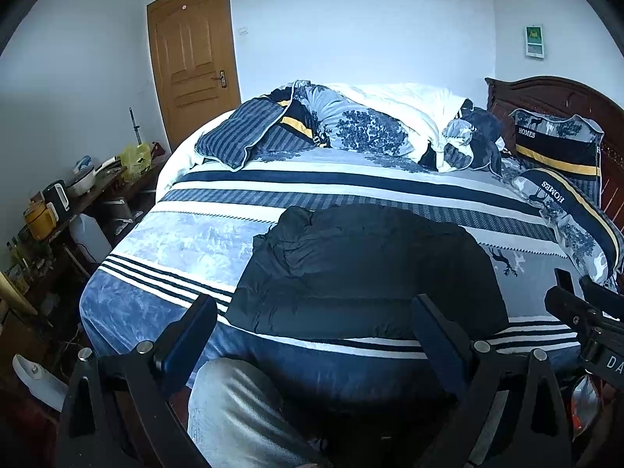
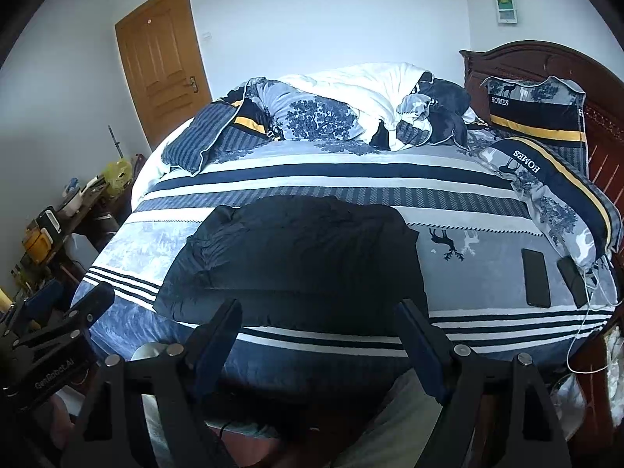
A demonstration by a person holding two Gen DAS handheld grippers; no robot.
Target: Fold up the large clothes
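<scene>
The near half of the blue-and-white striped bedspread is mostly open, with a dark padded garment lying flat in its middle. Bare cover runs along the left of the garment and in a band behind it. To its right, two black phones and a white cable take up the near right corner. A heaped blue-and-white duvet blocks the far side, and printed pillows line the dark wooden headboard. A cluttered wooden side table crowds the bed's left.

A home bedroom: a bed with pillows and wooden headboard, a wooden door behind.
</scene>
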